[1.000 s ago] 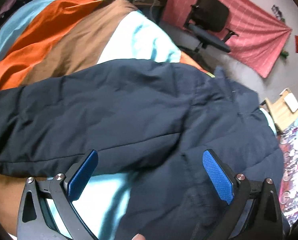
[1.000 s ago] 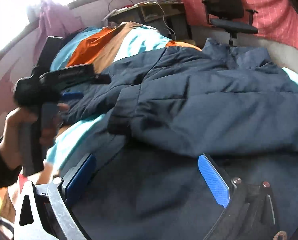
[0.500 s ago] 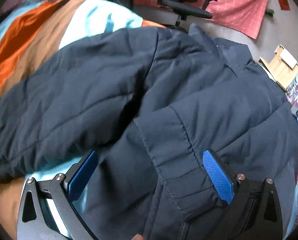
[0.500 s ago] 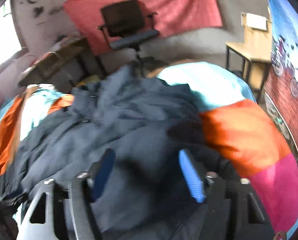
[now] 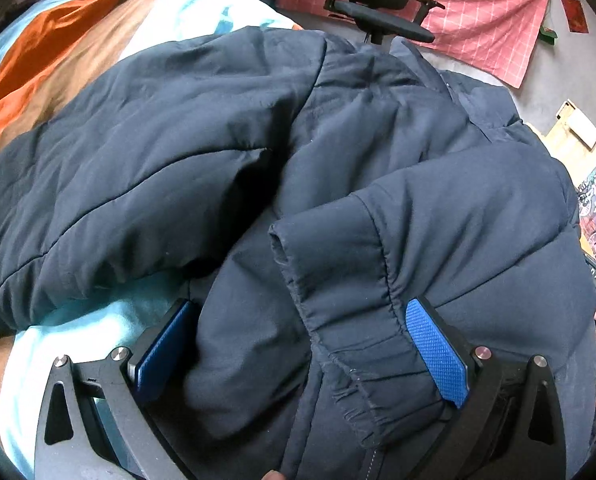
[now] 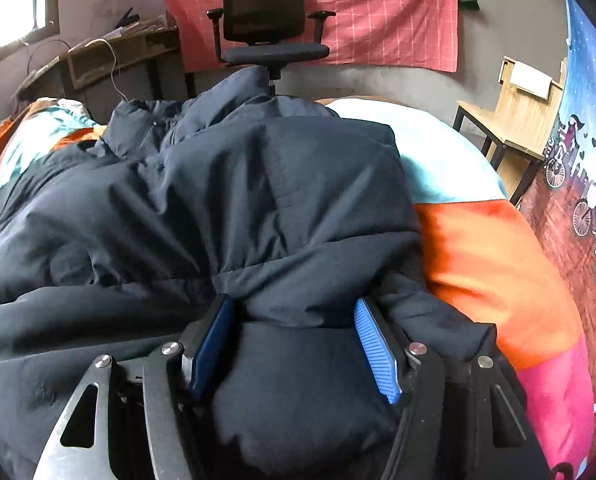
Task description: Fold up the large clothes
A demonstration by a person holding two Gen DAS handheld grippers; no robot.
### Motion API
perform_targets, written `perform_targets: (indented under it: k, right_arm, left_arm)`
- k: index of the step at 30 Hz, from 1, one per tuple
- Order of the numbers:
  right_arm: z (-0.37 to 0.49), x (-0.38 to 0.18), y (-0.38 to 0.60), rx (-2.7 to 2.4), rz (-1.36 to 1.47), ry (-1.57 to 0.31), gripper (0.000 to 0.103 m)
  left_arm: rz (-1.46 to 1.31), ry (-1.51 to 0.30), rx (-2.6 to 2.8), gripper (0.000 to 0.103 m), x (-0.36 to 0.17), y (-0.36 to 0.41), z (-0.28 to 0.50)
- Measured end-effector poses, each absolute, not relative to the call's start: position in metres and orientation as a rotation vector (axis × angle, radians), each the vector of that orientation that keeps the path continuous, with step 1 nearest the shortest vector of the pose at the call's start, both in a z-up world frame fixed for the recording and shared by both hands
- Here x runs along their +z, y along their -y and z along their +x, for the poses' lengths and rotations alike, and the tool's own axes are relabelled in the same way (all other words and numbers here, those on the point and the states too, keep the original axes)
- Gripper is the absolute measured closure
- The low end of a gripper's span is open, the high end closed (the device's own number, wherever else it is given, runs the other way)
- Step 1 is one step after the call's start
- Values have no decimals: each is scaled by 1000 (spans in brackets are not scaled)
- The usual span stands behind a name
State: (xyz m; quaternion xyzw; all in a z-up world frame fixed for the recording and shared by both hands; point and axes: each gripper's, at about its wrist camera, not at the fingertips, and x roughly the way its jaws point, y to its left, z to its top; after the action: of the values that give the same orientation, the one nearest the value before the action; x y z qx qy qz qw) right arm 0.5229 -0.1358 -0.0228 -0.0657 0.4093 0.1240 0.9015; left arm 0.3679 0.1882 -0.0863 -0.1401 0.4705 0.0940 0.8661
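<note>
Your right gripper (image 6: 294, 344) pinches a fold of the jacket (image 6: 218, 208); your left gripper (image 5: 298, 356) gapes wide over its cuff (image 5: 337, 300).

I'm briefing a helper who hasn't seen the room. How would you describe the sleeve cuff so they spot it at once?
Start at the bed with the orange, brown and pale blue bedspread, where a navy padded jacket lies spread. The sleeve cuff lies between the fingers of the left gripper. Unlike the smooth quilted panels around it, it is gathered with a stitched, open rim.
</note>
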Motion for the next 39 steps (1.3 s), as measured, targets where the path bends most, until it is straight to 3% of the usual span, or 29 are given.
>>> perform_targets:
  k: [6, 10, 16, 24, 31, 39]
  right_arm:
    - [516, -11, 137, 223, -154, -832, 37]
    - [480, 33, 127, 319, -28, -706, 4]
    - [439, 61, 41, 536, -62, -689, 3]
    - [389, 38, -94, 688, -319, -673, 3]
    - [384, 12, -121, 625, -406, -657, 3]
    - [390, -29, -129, 553, -491, -667, 0]
  left_arm:
    - [-387, -933, 239, 1, -67, -210, 341]
    - [-426, -878, 294, 1, -54, -237, 305]
    - [-621, -782, 480, 1, -40, -308, 246]
    - [-776, -654, 687, 1, -30, -395, 180]
    - [-879, -559, 812, 1, -38, -458, 148]
    - [-981, -519, 802, 1, -59, -472, 145]
